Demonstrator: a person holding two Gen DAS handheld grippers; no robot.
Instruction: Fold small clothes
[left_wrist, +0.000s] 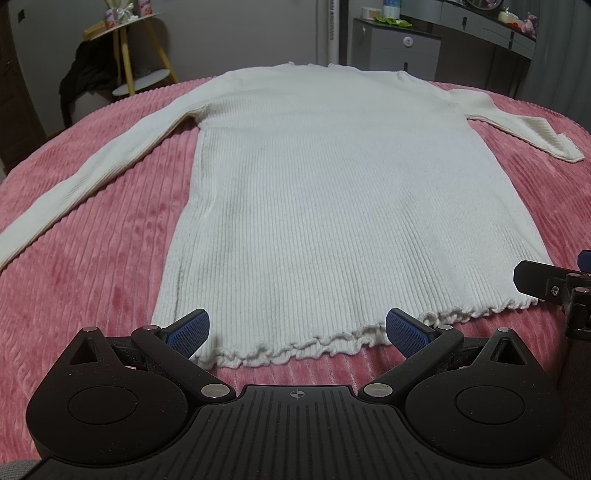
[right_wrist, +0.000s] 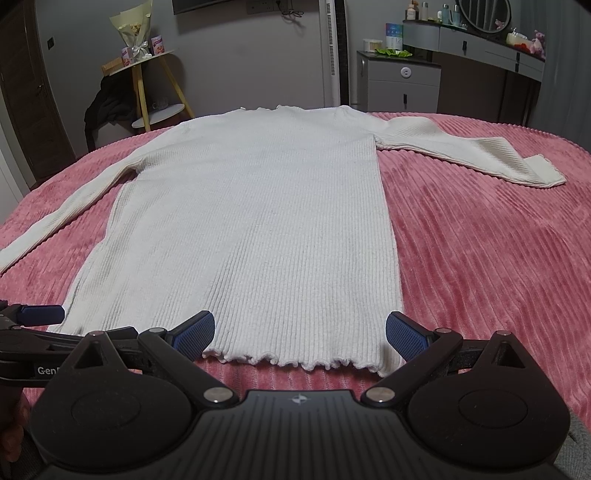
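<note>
Left wrist view: my left gripper (left_wrist: 297, 334) and right gripper (right_wrist: 300, 334), both wide open and empty, face the sweater (left_wrist: 314, 206) hem (left_wrist: 295, 349); its length runs straight ahead.

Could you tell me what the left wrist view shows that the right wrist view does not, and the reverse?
Only the left wrist view shows the right gripper entering at its right edge, beside the hem's right corner.

Only the right wrist view shows the left gripper at its left edge, the oval mirror and the bottles on the dresser.

Both show the white ribbed sweater spread flat on the pink bedspread, sleeves out, frilled hem nearest, each gripper's jaws open over that hem, and the yellow-legged side table.
</note>
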